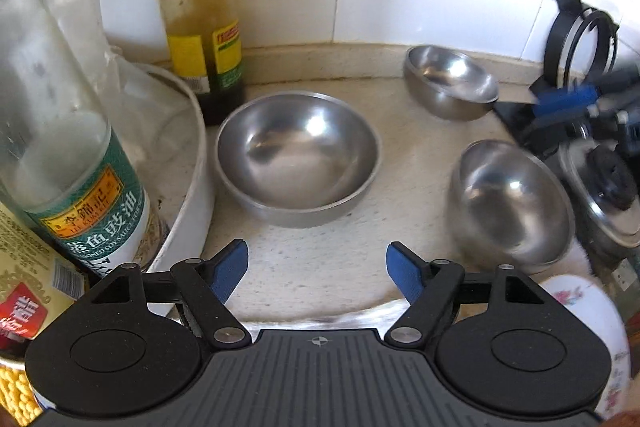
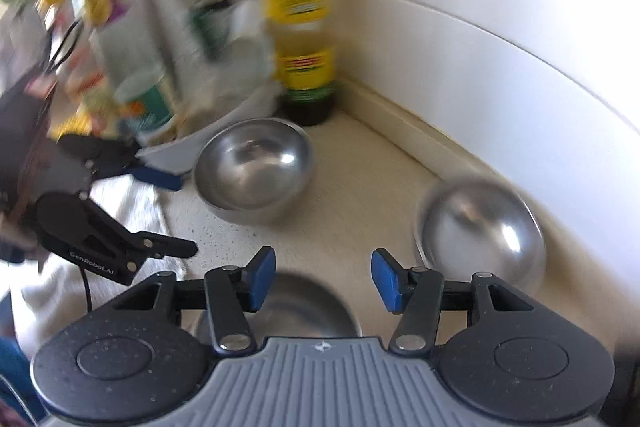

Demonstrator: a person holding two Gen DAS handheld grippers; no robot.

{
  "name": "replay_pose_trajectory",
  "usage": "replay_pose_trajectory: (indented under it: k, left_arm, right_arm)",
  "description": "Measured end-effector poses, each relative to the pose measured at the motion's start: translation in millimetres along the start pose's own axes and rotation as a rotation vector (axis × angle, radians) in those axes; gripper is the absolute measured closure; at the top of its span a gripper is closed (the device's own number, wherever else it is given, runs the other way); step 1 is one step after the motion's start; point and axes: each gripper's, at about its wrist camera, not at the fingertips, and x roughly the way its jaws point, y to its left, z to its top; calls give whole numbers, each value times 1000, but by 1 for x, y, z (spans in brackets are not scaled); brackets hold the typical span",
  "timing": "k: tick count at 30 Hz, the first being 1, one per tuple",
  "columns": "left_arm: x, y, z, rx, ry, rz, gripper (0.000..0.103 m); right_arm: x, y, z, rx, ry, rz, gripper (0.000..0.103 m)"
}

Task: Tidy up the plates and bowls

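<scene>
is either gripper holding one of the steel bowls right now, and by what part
Nothing is held. The left gripper and right gripper both stand open with empty jaws; the round steel bowls sit free on the counter.

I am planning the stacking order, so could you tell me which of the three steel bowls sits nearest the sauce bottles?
The widest steel bowl, beside the tall yellow-labelled bottle. The far bowl and the right-hand bowl stand apart, farther right.

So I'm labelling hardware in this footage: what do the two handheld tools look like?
Both match: the left tool and right tool have black linkage arms with silver rivets, blue pads and a ribbed grey body. In the right wrist view the left tool shows white "GenRobot.AI" lettering and a black cable.
</scene>
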Motion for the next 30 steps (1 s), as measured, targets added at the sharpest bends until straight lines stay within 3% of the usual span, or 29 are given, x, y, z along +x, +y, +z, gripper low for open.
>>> replay_pose_trajectory:
  k: [3,11,18,24,30]
  left_arm:
    - [12,4,-1,4,-3,-29,22]
    - [40,12,2,25,20,-86,22]
    - [49,6,10,84,11,-92,17]
    - [57,5,19,100,-6,-99,16]
    - [62,4,21,149,-28,-92,16]
  right_arm:
    - [33,-3,21,-171,34,44,48]
    - [99,-14,47,-375,174,160,48]
    - [121,-10,69,-645,244,173,48]
    - [150,-17,87,-715,273,160,47]
    - [127,7,69,-766,227,198,43]
